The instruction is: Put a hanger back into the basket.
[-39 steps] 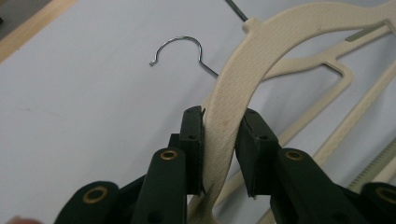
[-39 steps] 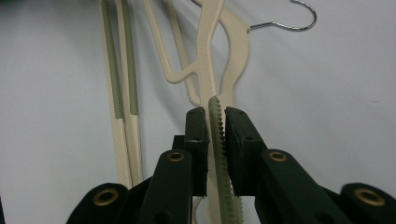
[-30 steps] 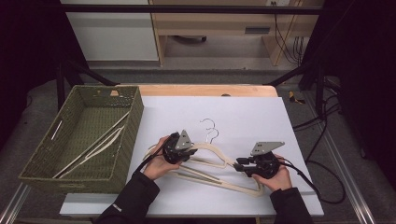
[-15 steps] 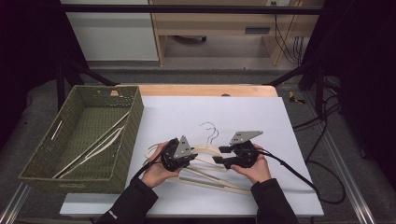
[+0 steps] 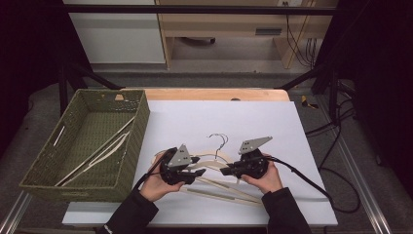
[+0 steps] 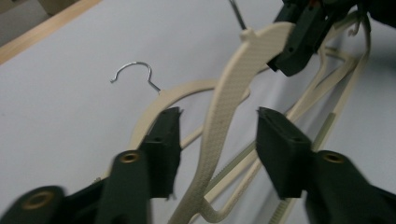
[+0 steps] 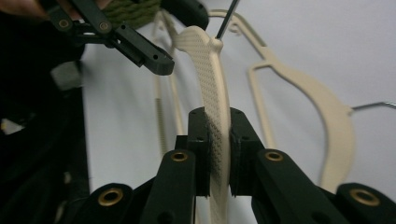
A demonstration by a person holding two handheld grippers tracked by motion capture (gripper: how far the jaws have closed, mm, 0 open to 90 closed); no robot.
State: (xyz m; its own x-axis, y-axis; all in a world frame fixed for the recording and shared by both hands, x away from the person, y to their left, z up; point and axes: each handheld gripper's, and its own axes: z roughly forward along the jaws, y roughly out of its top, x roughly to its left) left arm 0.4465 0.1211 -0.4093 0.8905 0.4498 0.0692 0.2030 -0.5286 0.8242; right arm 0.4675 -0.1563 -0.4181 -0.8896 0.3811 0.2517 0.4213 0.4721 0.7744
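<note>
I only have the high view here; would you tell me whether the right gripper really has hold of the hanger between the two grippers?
Observer: Yes. The right gripper is shut on the hanger, with its pads pressing both sides of the dotted arm.
Operator: Thank you. Is the left gripper gripping it too?
Observer: No. The left gripper has just been opening its jaws, and the hanger's arm passes between the pads without touching them.
Operator: Is anything lying beneath it?
Observer: A second hanger lies flat on the white table behind it, its wire hook clear of the grippers.
</note>
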